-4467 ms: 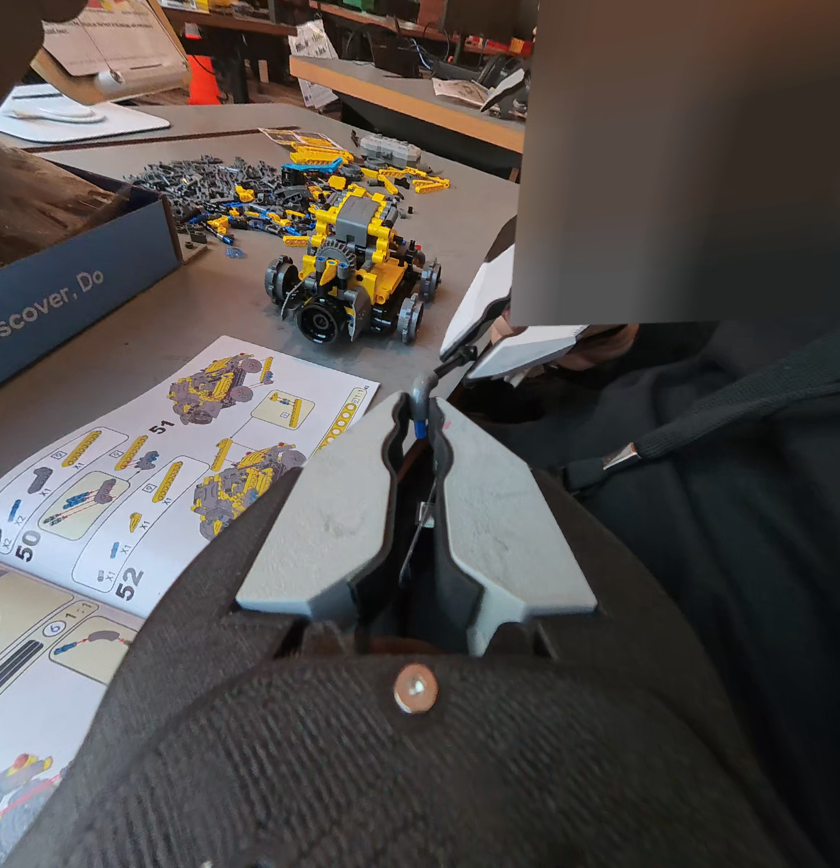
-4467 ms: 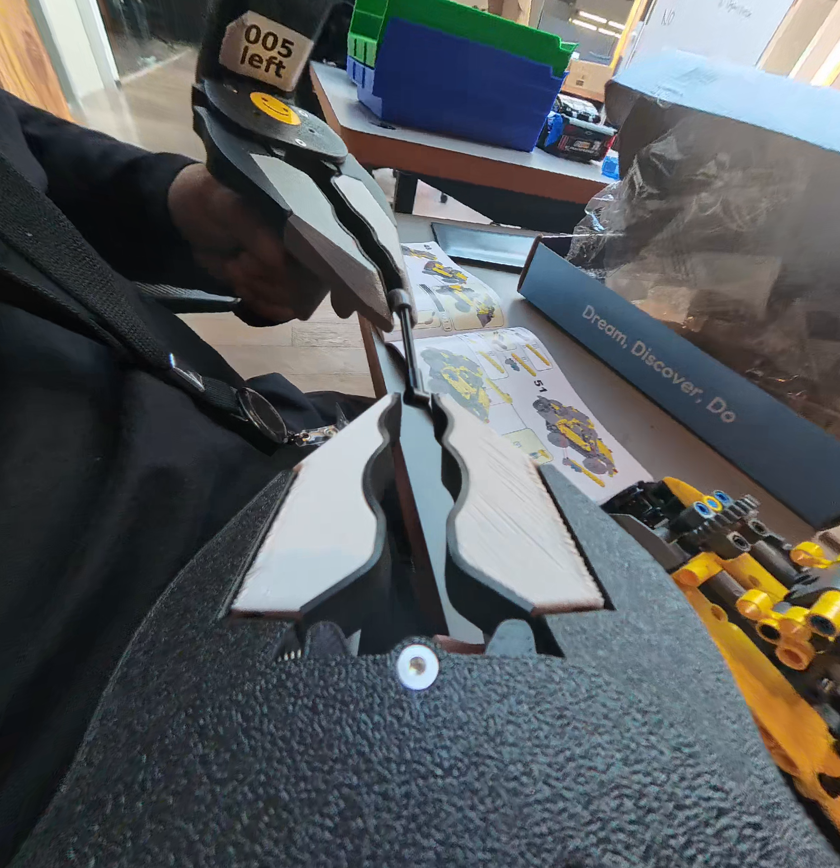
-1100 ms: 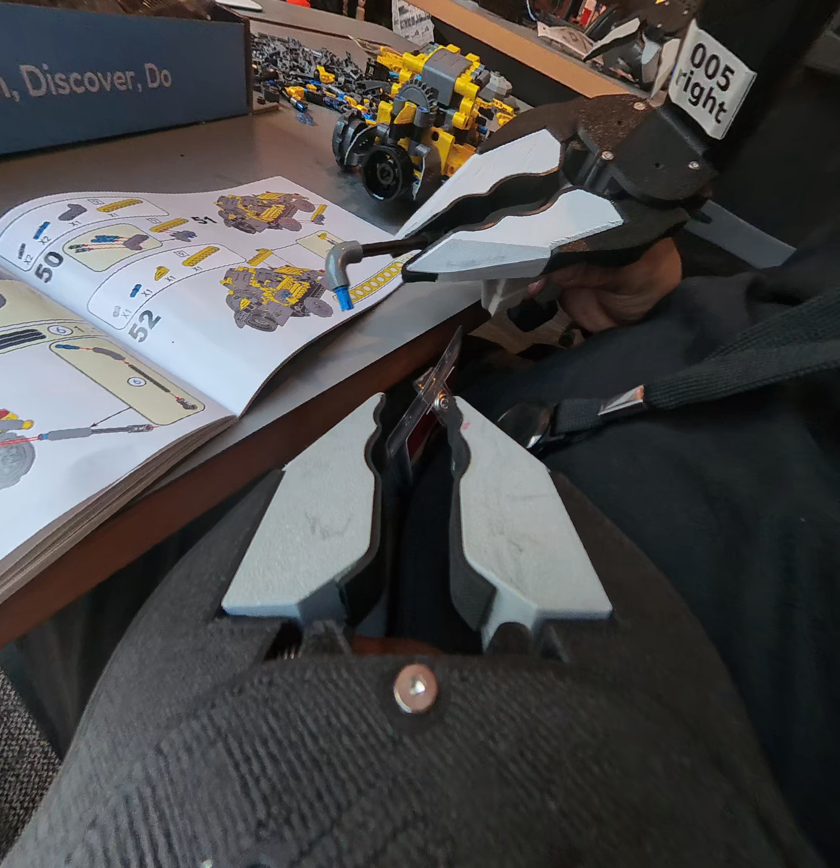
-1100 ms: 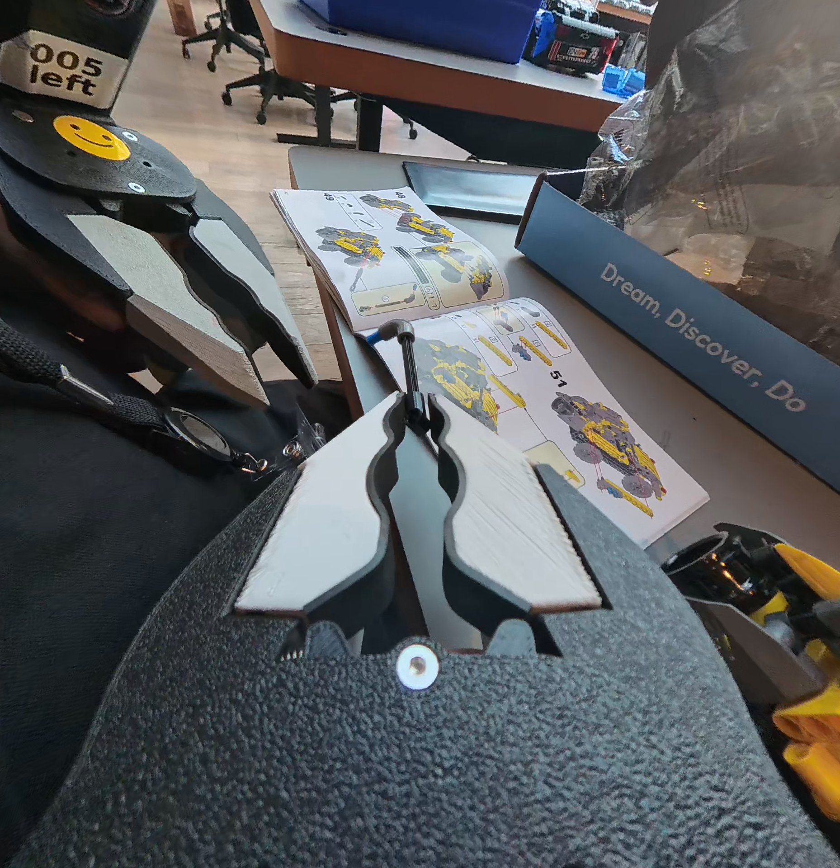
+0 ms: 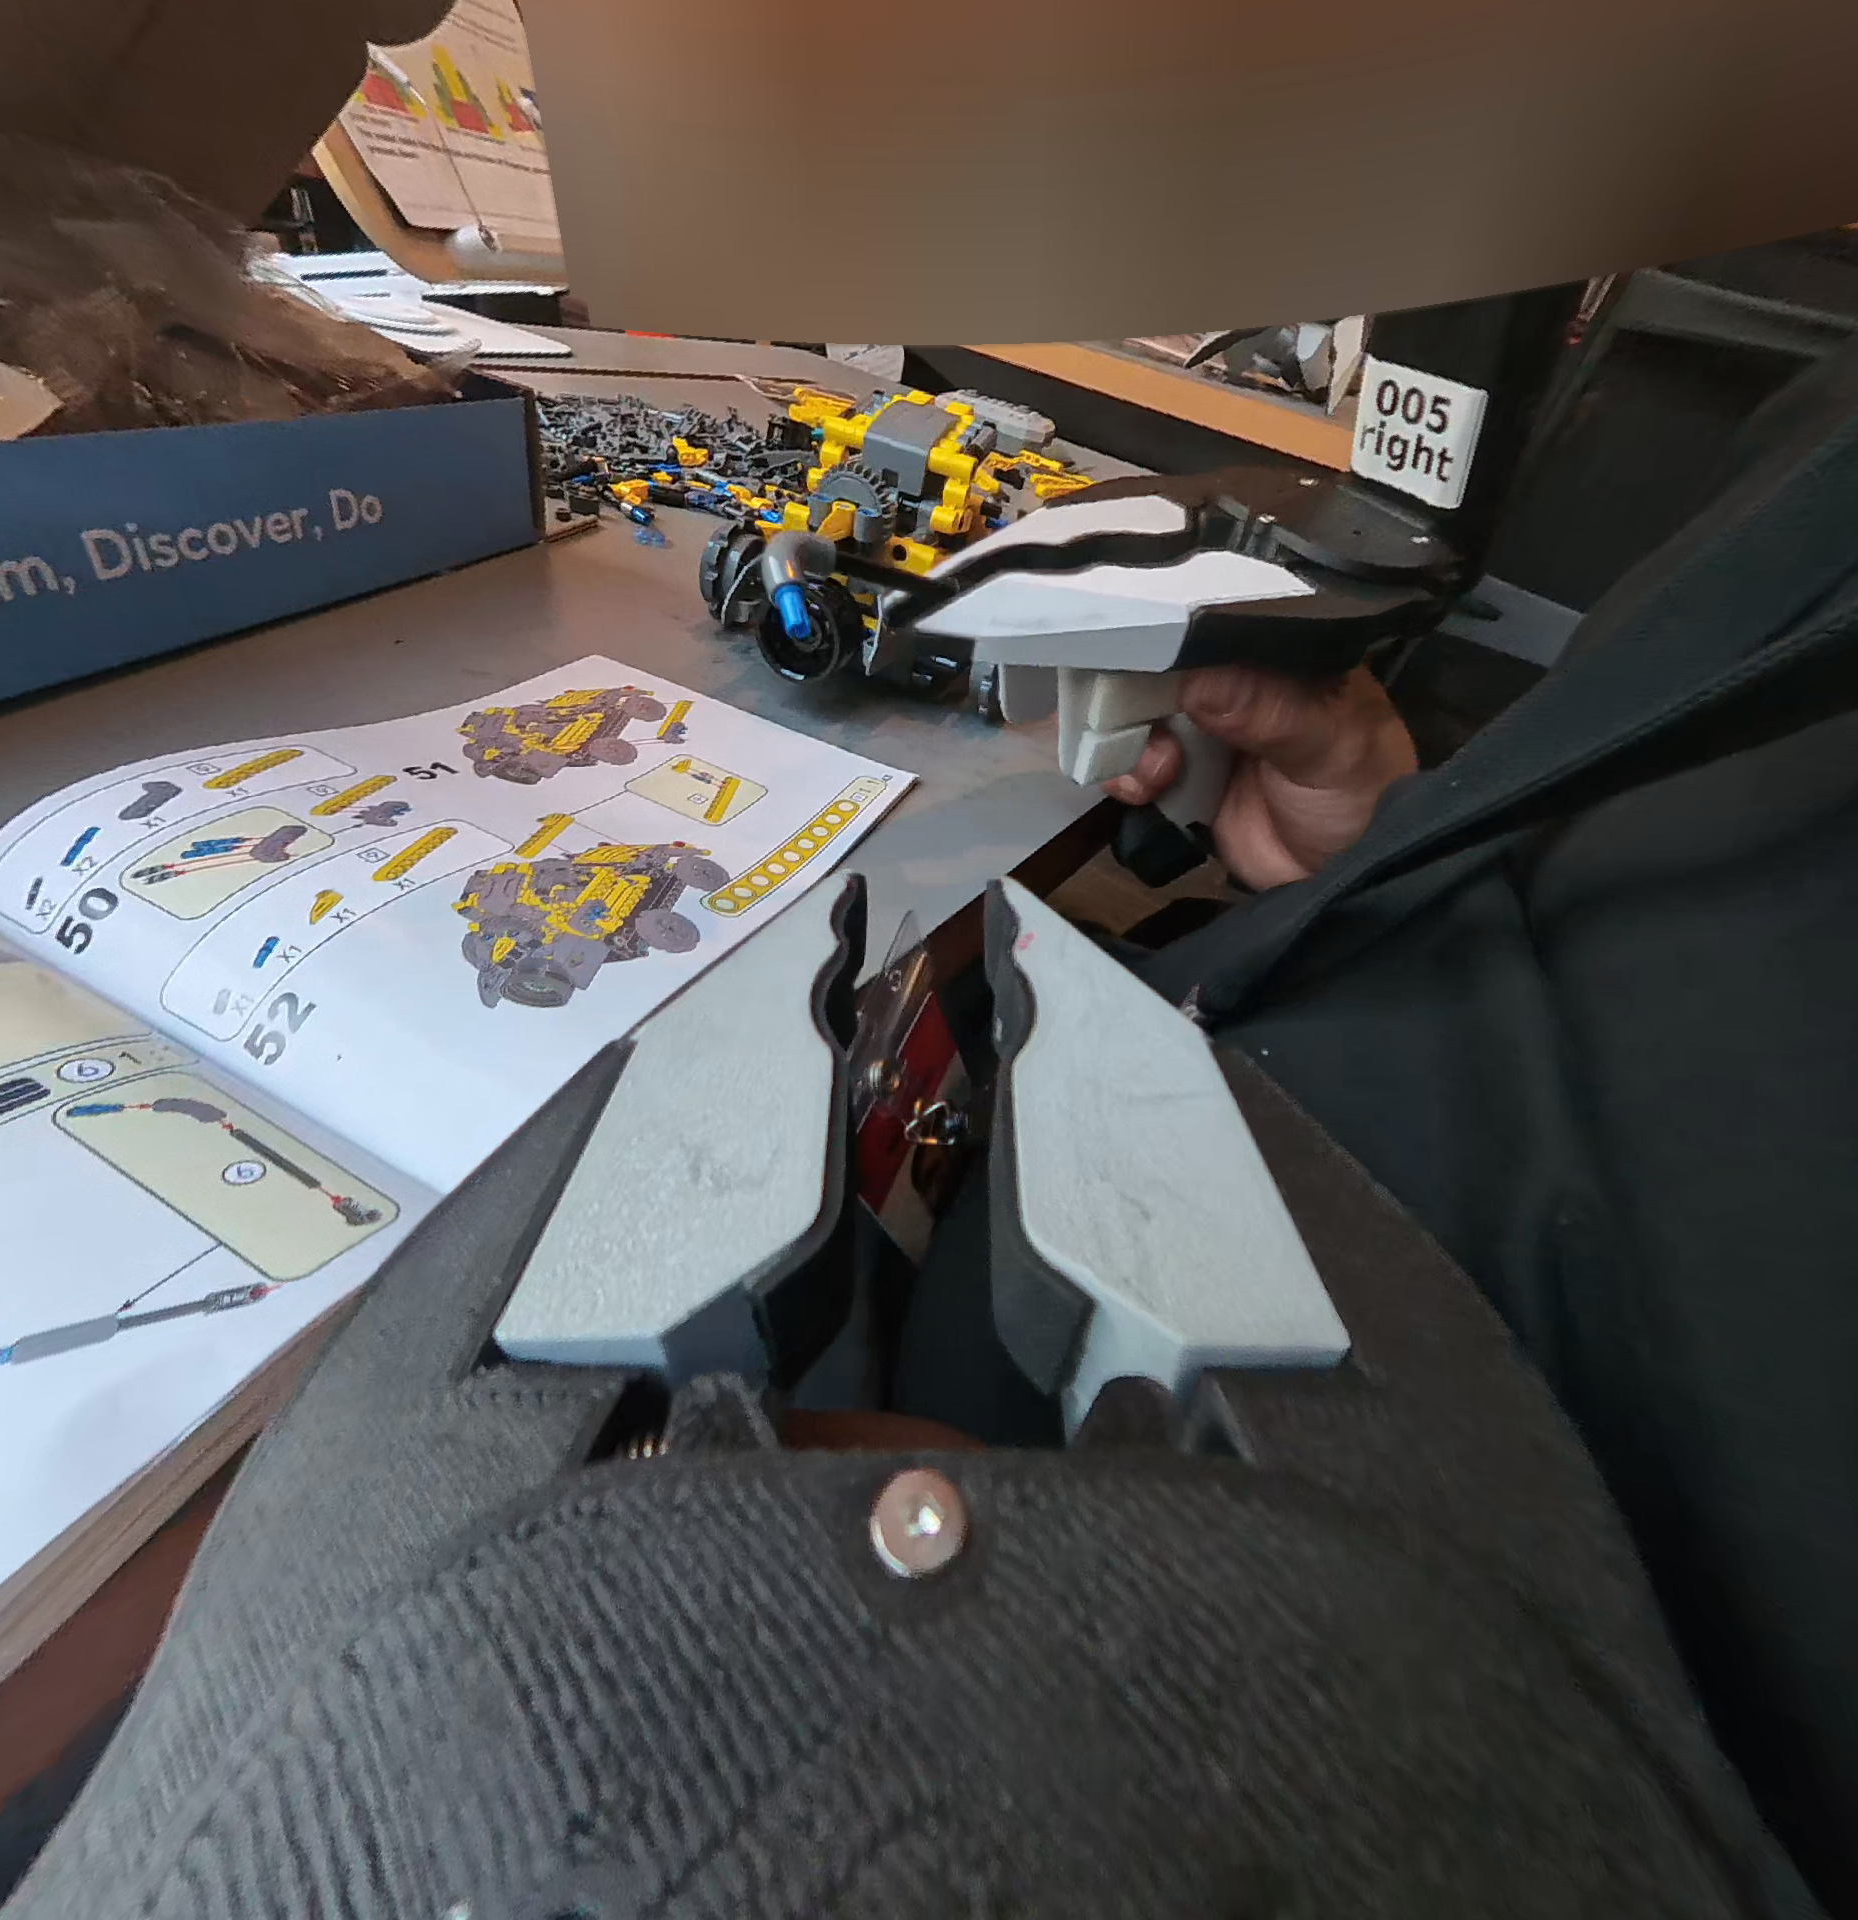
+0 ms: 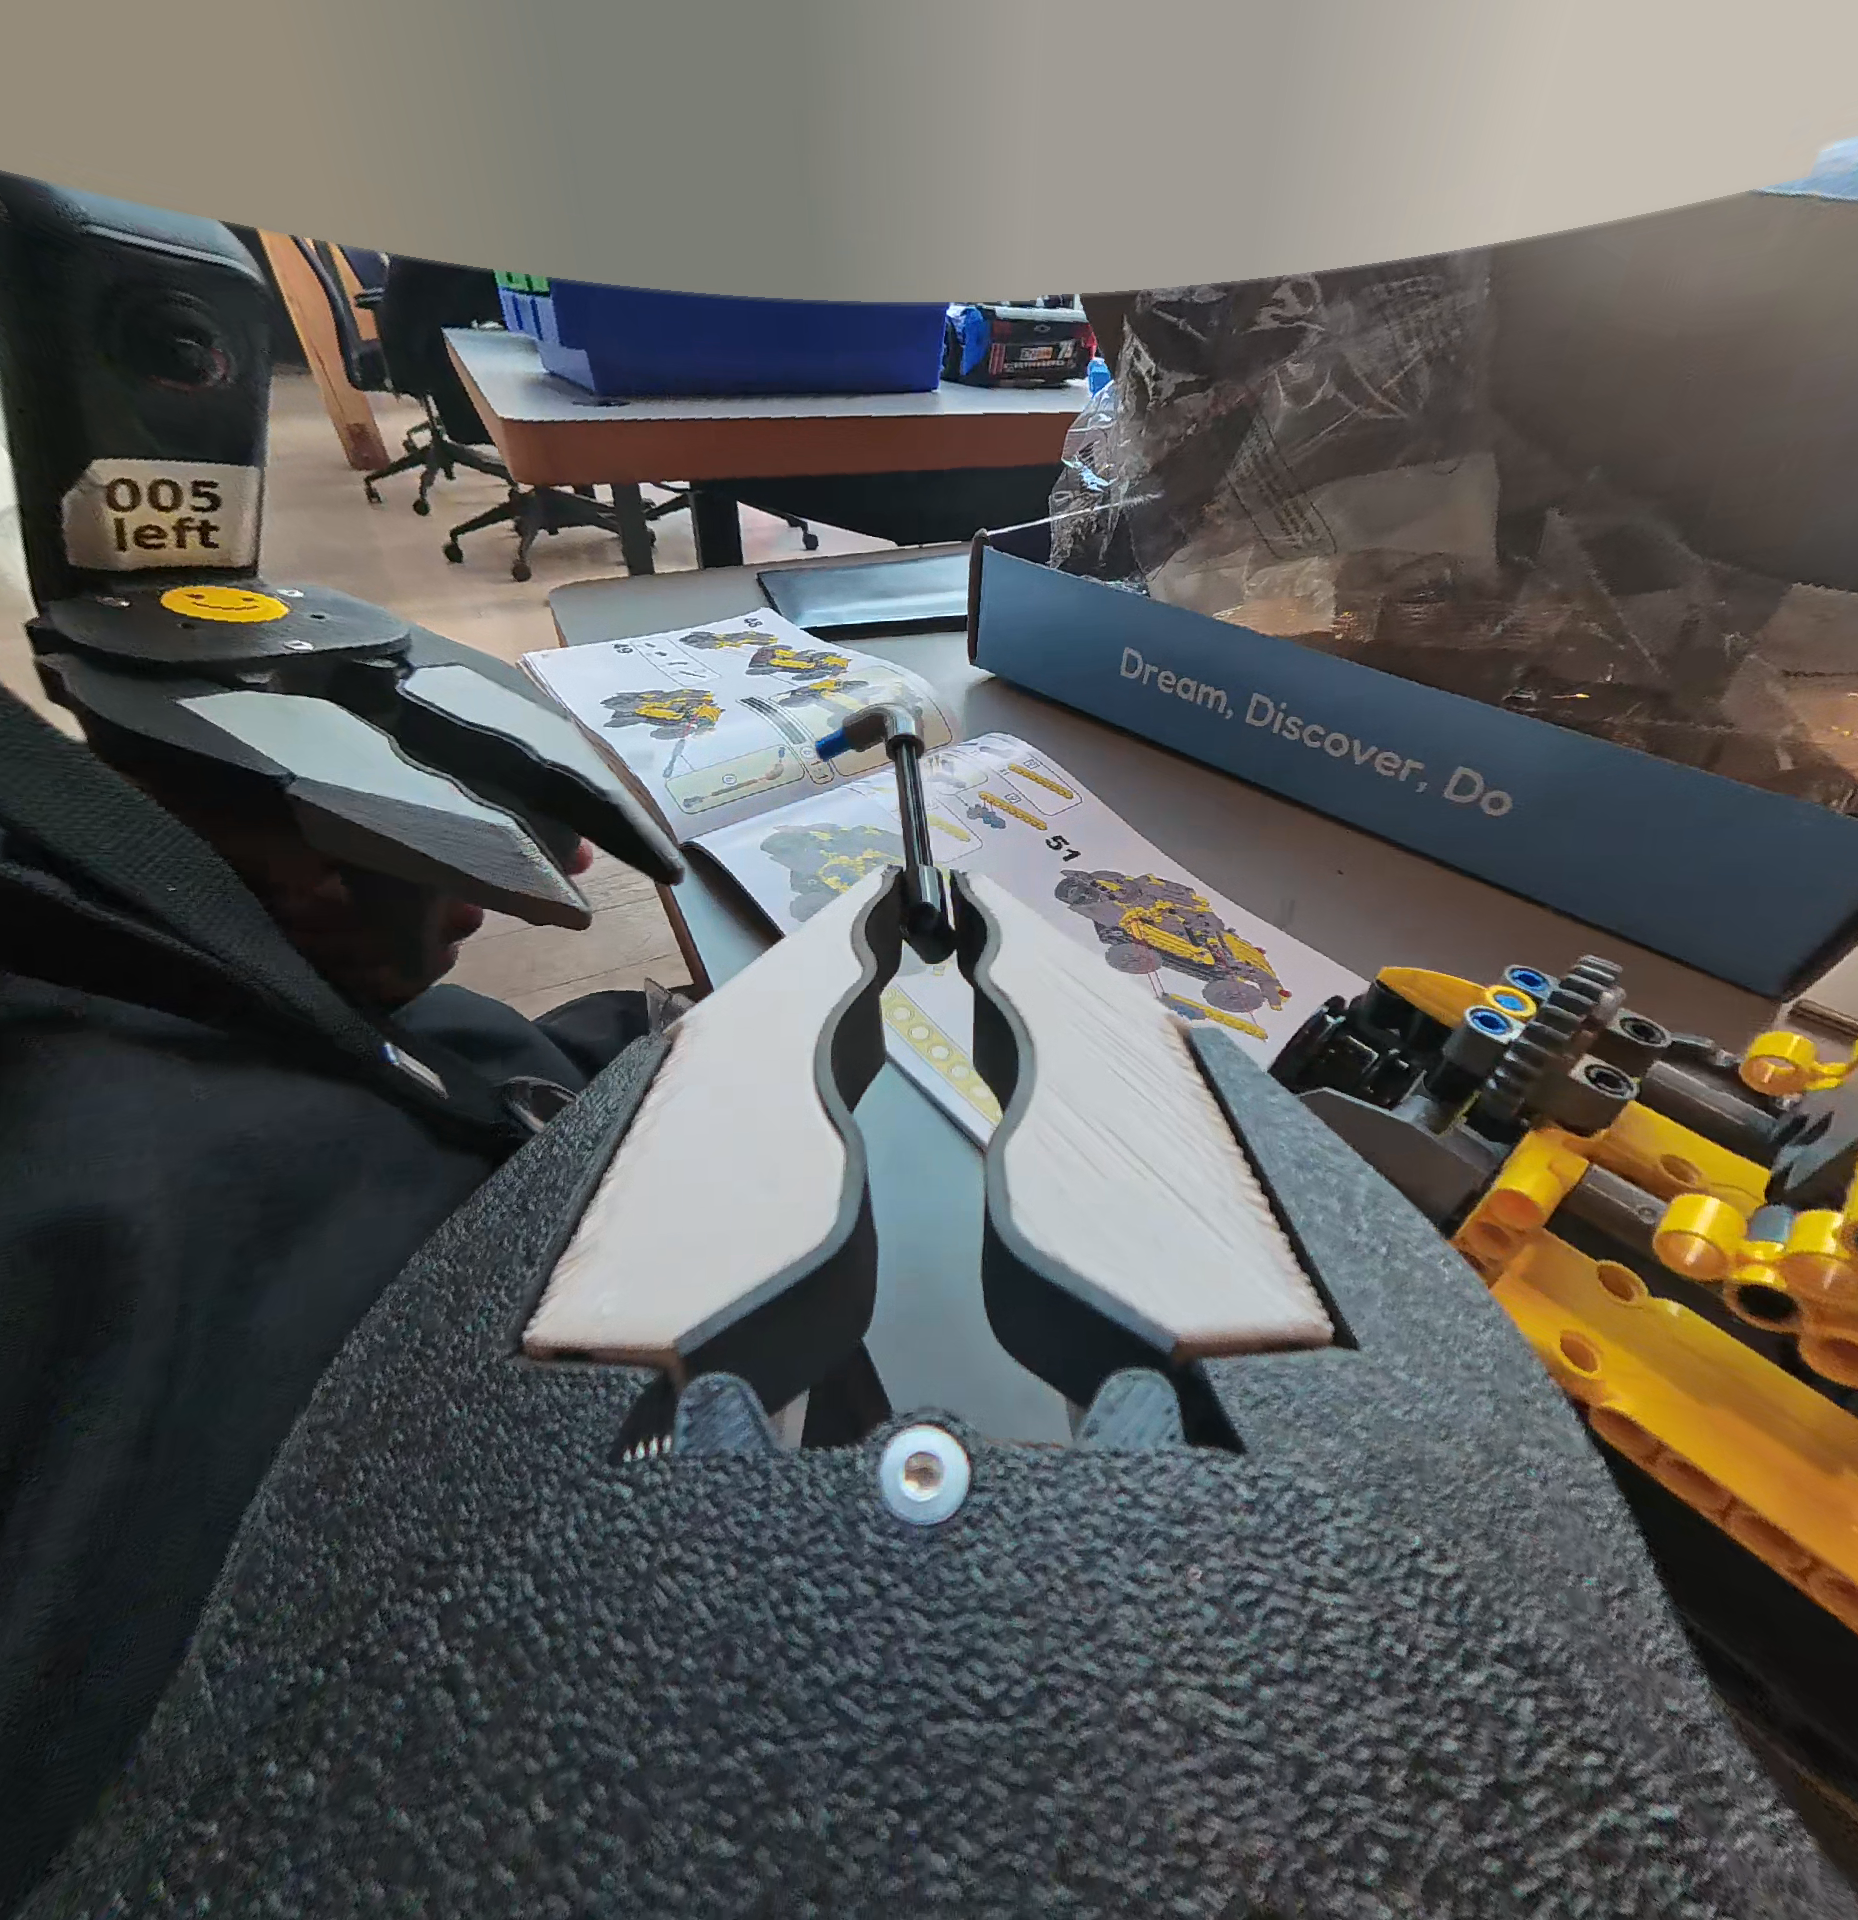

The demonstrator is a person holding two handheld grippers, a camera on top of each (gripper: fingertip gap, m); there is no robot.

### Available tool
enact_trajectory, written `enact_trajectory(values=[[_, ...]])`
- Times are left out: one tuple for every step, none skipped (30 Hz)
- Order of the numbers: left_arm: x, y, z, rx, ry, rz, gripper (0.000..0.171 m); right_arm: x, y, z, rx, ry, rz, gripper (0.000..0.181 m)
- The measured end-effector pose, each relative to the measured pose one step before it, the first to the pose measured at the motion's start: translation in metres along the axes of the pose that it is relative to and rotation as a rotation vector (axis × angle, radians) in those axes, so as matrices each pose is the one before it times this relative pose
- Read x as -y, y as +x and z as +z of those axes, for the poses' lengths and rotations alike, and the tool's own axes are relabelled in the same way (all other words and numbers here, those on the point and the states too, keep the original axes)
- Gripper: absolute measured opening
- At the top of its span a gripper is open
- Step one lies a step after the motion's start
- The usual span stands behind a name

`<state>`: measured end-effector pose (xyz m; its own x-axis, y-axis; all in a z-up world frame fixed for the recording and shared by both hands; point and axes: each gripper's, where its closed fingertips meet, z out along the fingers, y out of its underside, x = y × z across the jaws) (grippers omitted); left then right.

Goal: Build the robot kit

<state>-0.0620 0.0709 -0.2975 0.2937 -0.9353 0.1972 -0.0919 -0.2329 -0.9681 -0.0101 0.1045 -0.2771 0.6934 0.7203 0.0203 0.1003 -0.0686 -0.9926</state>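
right gripper [image 6: 923, 914] pinches the black end of a thin axle piece [image 6: 912, 810], grey elbow and blue pin [image 6: 834, 742] at its far end. piece hangs in the air over the open instruction booklet [image 5: 416, 914], clear of the page. i judge it light and rigid, hard smooth plastic, likely to swivel in the pinch since only the tip is caught; a hold lower on the black shaft looks steadier.

left gripper [image 5: 920, 914] is spread, holding nothing, low at the near bench [image 5: 551, 613] edge, above the person's dark clothing.

yellow and grey model vehicle [image 5: 873, 499] sits just beyond the piece, close on the right. blue box [image 5: 250, 520] walls off the far side. loose parts [image 5: 634, 436] lie behind the model. open room is over the booklet.
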Motion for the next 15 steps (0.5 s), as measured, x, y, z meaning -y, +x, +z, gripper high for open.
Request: enact_trajectory(values=[[0.00036, -0.00106, 0.00135, -0.0027, 0.00174, -0.0031, 0.019, -0.00063, -0.00080, 0.00027, 0.0031, -0.0021, -0.0058, 0.008], [-0.00022, -0.00127, 0.00149, -0.0023, -0.00159, -0.0028, 0.019, -0.00082, -0.00061, 0.00043, -0.0006, -0.0039, -0.0091, 0.008], [-0.00041, -0.00104, 0.00156, -0.0033, -0.00314, -0.0035, 0.019, -0.00102, -0.00061, 0.00058, -0.0006, -0.0057, -0.0090, 0.008], [-0.00017, -0.00091, 0.00143, -0.0029, -0.00245, -0.0032, 0.019, -0.00086, -0.00049, 0.00053, -0.0013, -0.0060, -0.0073, 0.008], [0.00019, -0.00088, 0.00113, -0.0023, 0.00015, -0.0022, 0.019, -0.00054, 0.00016, 0.00043, -0.0034, -0.0033, -0.0044, 0.008], [0.00032, -0.00097, 0.00094, -0.0017, 0.00070, -0.0014, 0.019, -0.00043, -0.00054, 0.00023, 0.0031, -0.0029, -0.0026, 0.007], [0.00058, -0.00100, 0.00058, -0.0010, 0.00083, -0.0013, 0.019, -0.00083, -0.00147, 0.00041, 0.0103, -0.0054, -0.0024, 0.007], [0.00074, -0.00071, 0.00056, -0.0025, 0.00221, -0.0016, 0.019, -0.00127, -0.00114, 0.00064, 0.0090, -0.0090, -0.0012, 0.007], [0.00072, -0.00064, 0.00046, -0.0026, 0.00213, -0.0027, 0.019, -0.00108, -0.00069, 0.00061, 0.0063, -0.0083, 0.0010, 0.007], [0.00054, -0.00083, 0.00038, -0.0005, 0.00028, -0.0022, 0.019, -0.00057, 0.00019, 0.00029, 0.0003, -0.0046, 0.0023, 0.007], [0.00049, -0.00059, 0.00023, 0.0006, 0.00010, -0.0007, 0.019, 0.00012, 0.00044, -0.00007, -0.0018, 0.0004, 0.0023, 0.007], [0.00076, -0.00021, 0.00007, 0.0003, 0.00222, -0.0007, 0.019, -0.00006, -0.00018, 0.00003, 0.0010, -0.0006, -0.0005, 0.007], [0.00088, 0.00034, -0.00016, -0.0009, 0.00320, -0.0013, 0.019, -0.00088, -0.00096, 0.00014, 0.0038, -0.0059, -0.0066, 0.007], [0.00060, 0.00058, -0.00032, -0.0015, 0.00159, -0.0007, 0.019, -0.00097, -0.00199, 0.00037, 0.0077, -0.0058, -0.0139, 0.007], [0.00035, 0.00032, -0.00031, 0.0004, 0.00060, 0.0003, 0.019, -0.00037, -0.00252, 0.00017, 0.0091, -0.0022, -0.0184, 0.007]])
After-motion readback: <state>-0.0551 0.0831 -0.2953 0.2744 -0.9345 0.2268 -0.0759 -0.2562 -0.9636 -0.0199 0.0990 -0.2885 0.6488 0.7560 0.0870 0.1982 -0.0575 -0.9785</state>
